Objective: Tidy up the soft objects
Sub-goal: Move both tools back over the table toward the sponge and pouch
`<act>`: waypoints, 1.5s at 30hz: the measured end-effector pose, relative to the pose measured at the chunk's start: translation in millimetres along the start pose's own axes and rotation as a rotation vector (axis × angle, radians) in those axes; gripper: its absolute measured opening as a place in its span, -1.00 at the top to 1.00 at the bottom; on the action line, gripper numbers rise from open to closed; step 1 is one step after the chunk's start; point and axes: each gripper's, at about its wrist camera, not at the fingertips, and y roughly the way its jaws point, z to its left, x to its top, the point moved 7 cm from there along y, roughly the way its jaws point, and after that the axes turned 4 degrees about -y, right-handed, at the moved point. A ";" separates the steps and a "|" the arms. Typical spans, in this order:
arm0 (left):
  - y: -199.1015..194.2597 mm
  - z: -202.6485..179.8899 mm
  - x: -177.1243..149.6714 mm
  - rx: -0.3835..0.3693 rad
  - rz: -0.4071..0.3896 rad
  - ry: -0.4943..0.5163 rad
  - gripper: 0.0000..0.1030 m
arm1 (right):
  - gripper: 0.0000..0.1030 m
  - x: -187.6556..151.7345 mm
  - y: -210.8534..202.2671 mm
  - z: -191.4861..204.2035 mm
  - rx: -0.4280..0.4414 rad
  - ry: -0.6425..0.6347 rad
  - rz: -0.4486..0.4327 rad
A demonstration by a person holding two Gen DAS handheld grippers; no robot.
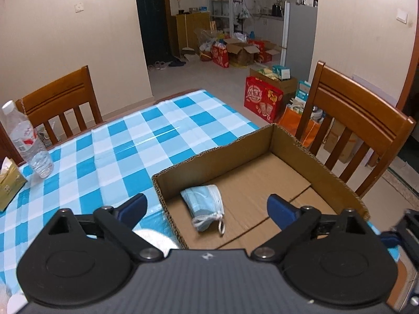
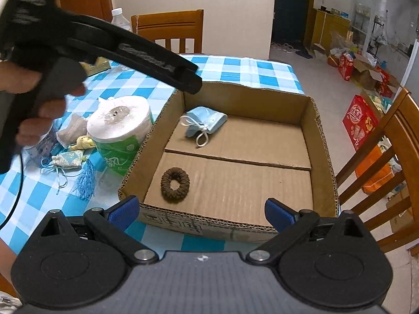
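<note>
The right gripper (image 2: pixel 201 213) is sitting nearest its camera with its blue pads spread wide and nothing between them, hanging just in front of the near wall of an open cardboard box (image 2: pixel 209 225). Just past that wall, a brown hair scrunchie (image 2: pixel 175 181) is lying flat on the near floor flap of the box; only the right wrist view is showing it. Farther in, a folded blue face mask (image 2: pixel 205 125) is resting on the far flap near the left wall, its white ear loops trailing loose.

The left gripper (image 1: pixel 207 209) is likewise standing wide apart and gripping nothing, reaching over the box's left wall, with the face mask (image 1: pixel 203 206) lying below and between its pads, untouched. The right view is catching that tool from the side, a hand (image 2: pixel 39 99) wrapped around its grip.

Left of the box on the blue checked tablecloth (image 2: pixel 235 65), a toilet paper roll (image 2: pixel 120 130) is standing upright just beside the wall, with a tasselled sachet (image 2: pixel 69 158) and a yellow cloth scrap (image 2: pixel 83 142) nearby. Only the left view is showing the water bottle (image 1: pixel 27 141) and the tissue pack (image 1: pixel 7 180) at the far edge. A wooden chair (image 1: pixel 351 120) is standing beyond the box.
</note>
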 end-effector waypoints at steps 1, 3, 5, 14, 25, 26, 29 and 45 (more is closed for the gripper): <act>-6.7 0.7 -1.8 -0.001 -0.006 -0.003 -0.95 | -1.00 0.2 -0.6 1.6 0.000 -0.004 -0.001; -17.3 2.7 -4.4 -0.001 -0.019 -0.016 -0.96 | -1.00 0.7 -1.4 5.9 -0.001 -0.014 -0.003; -28.5 5.8 -10.0 0.005 -0.029 -0.034 -0.97 | -1.00 1.3 -3.2 9.2 0.001 -0.020 -0.007; -60.6 24.7 -49.5 0.060 -0.015 -0.091 -0.97 | -1.00 -0.8 -10.0 31.9 0.028 -0.052 -0.011; -97.5 68.4 -111.5 0.085 0.030 -0.234 -0.97 | -1.00 2.5 -12.3 68.6 0.076 -0.122 -0.012; -99.5 71.9 -116.4 0.085 0.038 -0.244 -0.97 | -1.00 2.6 -11.4 72.7 0.080 -0.123 -0.011; -104.1 86.7 -132.7 0.106 0.067 -0.247 -0.97 | -1.00 3.2 -4.9 87.3 0.081 -0.120 0.005; -127.3 180.8 -207.0 0.163 0.155 -0.243 -0.97 | -1.00 20.7 22.1 192.3 0.061 -0.172 0.070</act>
